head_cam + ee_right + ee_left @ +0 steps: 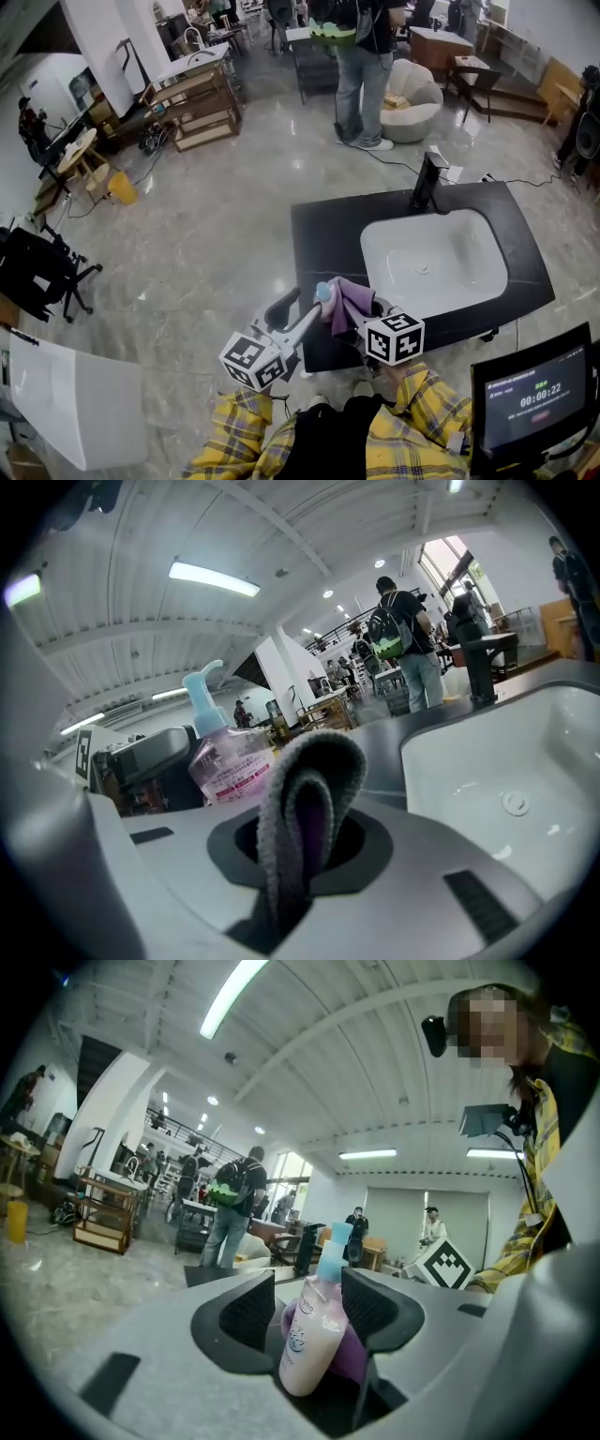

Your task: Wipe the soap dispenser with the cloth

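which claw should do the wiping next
Right. The right claw pinches the folded cloth just beside the soap dispenser. The left claw has the dispenser between its jaws, so it looks better kept steadying it.

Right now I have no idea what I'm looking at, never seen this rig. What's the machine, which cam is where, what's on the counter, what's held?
No robot here: a person carries a hand-held gripper in each hand. The wide picture comes from a camera on their head, looking down; the other two ride on the grippers and look along the jaws. Below is a black counter with a white sink and a dark faucet. The left gripper holds the soap dispenser; the right gripper is shut on the purple cloth, close beside it.
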